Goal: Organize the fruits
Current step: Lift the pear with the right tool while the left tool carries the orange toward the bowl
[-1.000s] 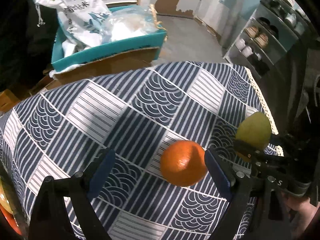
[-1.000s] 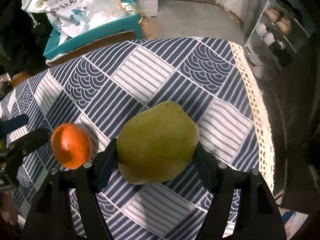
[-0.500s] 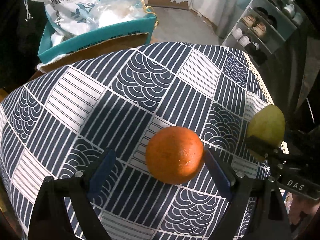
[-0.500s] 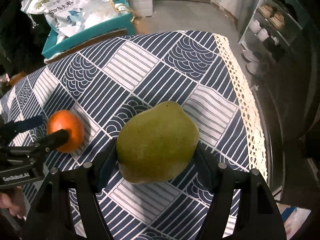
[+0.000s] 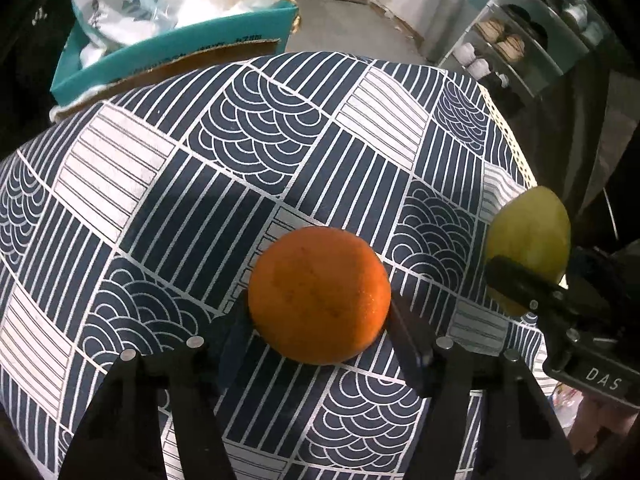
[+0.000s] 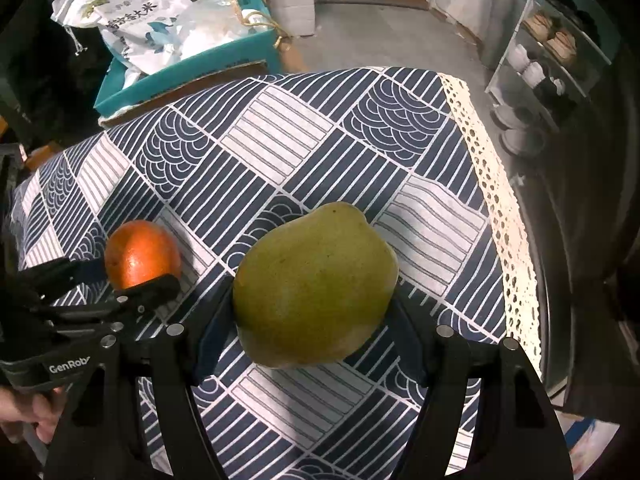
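An orange [image 5: 316,280] rests on the navy-and-white patterned tablecloth [image 5: 200,208]. My left gripper [image 5: 319,305] straddles it from above, its jaws closing, and both pads touch the orange's sides. In the right wrist view the same orange [image 6: 140,252] shows at the left, inside the left gripper [image 6: 128,278]. My right gripper [image 6: 314,298] is shut on a green mango [image 6: 316,284] held just above the cloth near the table's right side. That mango [image 5: 528,236] also appears at the right edge of the left wrist view.
A teal box [image 5: 180,52] with white plastic bags stands on the floor beyond the table's far edge. A shoe rack [image 6: 552,52] stands at the right. The cloth's lace edge [image 6: 500,208] marks the table's right side. A person's hand [image 6: 24,412] grips the left tool.
My left gripper came down around the orange and its jaws went from wide apart to touching the fruit. The right gripper kept the mango and stayed put.
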A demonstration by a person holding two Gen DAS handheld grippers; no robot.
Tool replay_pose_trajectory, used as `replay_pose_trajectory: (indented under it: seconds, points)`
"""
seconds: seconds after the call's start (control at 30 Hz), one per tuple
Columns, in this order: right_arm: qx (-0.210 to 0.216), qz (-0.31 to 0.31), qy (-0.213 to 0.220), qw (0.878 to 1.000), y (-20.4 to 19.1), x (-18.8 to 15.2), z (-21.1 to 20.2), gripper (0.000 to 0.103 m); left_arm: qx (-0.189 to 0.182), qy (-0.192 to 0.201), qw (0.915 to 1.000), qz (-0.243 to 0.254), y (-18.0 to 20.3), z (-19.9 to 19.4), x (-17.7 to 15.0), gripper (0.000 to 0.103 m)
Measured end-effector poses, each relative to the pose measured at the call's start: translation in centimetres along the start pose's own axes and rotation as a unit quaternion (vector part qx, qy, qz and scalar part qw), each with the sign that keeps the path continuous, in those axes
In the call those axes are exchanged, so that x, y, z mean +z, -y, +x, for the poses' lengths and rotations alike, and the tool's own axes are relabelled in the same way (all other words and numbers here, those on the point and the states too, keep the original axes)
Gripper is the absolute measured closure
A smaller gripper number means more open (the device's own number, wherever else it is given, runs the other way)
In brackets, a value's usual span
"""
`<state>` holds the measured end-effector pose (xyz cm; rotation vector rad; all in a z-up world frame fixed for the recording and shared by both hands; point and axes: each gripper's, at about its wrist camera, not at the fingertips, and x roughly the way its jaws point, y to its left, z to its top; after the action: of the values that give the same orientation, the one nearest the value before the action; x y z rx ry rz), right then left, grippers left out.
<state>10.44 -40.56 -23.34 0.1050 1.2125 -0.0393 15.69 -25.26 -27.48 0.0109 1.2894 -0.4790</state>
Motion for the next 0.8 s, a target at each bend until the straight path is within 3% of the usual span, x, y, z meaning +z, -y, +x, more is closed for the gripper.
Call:
replay_pose_trajectory:
  seconds: [0.13, 0.8]
  points:
    - [-0.009, -0.013, 0.006, 1.0, -0.6, 0.1, -0.3, 0.031, 0.032, 0.016, 0.9993, 0.013, 0.1, -0.7, -0.4, 0.038]
    - [-0.016, -0.086, 0.058, 0.994, -5.0, 0.6, -5.0, 0.031, 0.078, 0.088, 0.9925, 0.033, -2.5, -8.9, -2.0, 0.038]
